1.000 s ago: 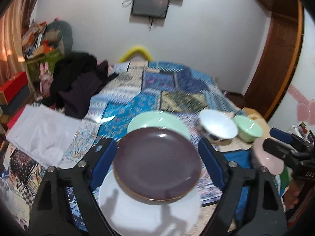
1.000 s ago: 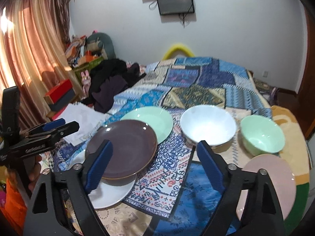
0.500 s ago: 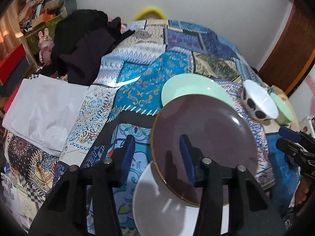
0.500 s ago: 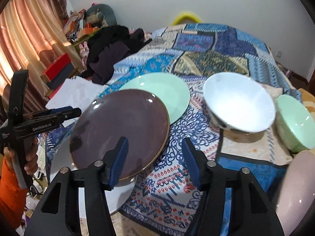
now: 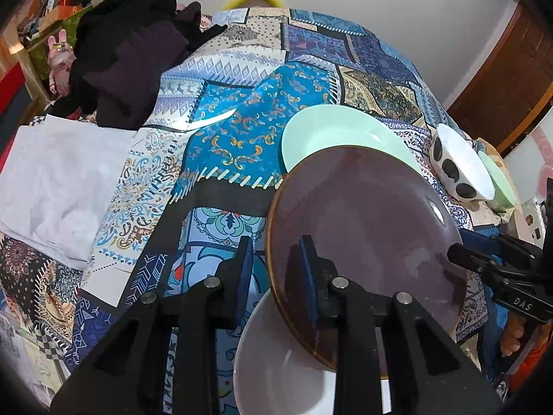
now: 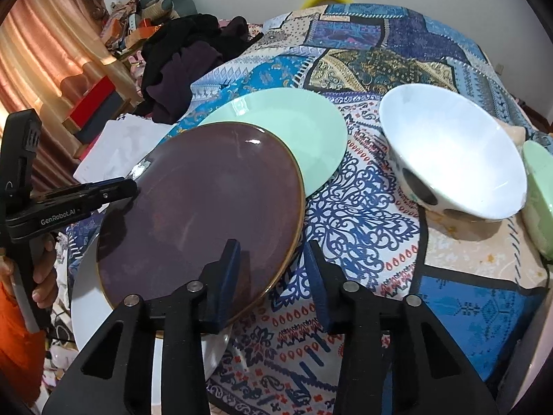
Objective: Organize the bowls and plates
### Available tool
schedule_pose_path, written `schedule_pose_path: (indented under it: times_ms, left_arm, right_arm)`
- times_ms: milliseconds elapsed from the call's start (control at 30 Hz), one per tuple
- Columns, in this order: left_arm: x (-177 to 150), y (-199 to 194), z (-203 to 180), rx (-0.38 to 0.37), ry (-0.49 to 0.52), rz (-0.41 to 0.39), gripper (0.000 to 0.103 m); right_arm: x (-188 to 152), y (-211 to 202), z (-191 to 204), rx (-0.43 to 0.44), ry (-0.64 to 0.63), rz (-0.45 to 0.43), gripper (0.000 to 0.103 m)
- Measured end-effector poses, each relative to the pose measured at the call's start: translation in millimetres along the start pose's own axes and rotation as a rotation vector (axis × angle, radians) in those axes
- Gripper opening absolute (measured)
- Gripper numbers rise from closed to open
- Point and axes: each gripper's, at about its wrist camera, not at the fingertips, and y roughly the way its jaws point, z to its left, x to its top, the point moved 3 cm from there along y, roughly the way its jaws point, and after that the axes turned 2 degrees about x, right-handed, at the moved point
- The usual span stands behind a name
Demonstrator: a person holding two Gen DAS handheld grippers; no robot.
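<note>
A dark purple plate (image 5: 366, 228) with a gold rim lies on a white plate (image 5: 276, 363) and overlaps a mint green plate (image 5: 328, 131). My left gripper (image 5: 276, 269) straddles the purple plate's left rim, jaws narrowed but with a gap, one finger over the plate and one beside it. My right gripper (image 6: 269, 273) straddles the same plate's (image 6: 204, 214) right rim, jaws partly open. A white spotted bowl (image 6: 452, 152) and a mint green bowl (image 6: 539, 193) stand to the right.
The dishes sit on a patterned blue quilt (image 6: 363, 207). Dark clothes (image 5: 131, 52) are heaped at the back left. White folded cloth (image 5: 55, 180) lies at the left. A wooden door (image 5: 511, 69) is at the right.
Both grippers have moved in and down onto opposite rims of the purple plate, and their jaws have narrowed from wide open.
</note>
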Motion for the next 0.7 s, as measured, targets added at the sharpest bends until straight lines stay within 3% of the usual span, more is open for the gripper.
schedule_pose_path:
  times_ms: [133,300,700]
  left_arm:
    - [0,5,-1,0.003,0.003,0.011,0.027]
    - [0,10,-4,-0.036,0.005,0.029,0.027]
    - [-3,7,-12,-0.019,0.039,0.022,0.027]
  right_arm:
    - [0,4,-1,0.018,0.012,0.011,0.028]
    - [1,8,0,0.014,0.010,0.016,0.027]
    - [0,2,0,-0.002,-0.016,-0.005,0.027]
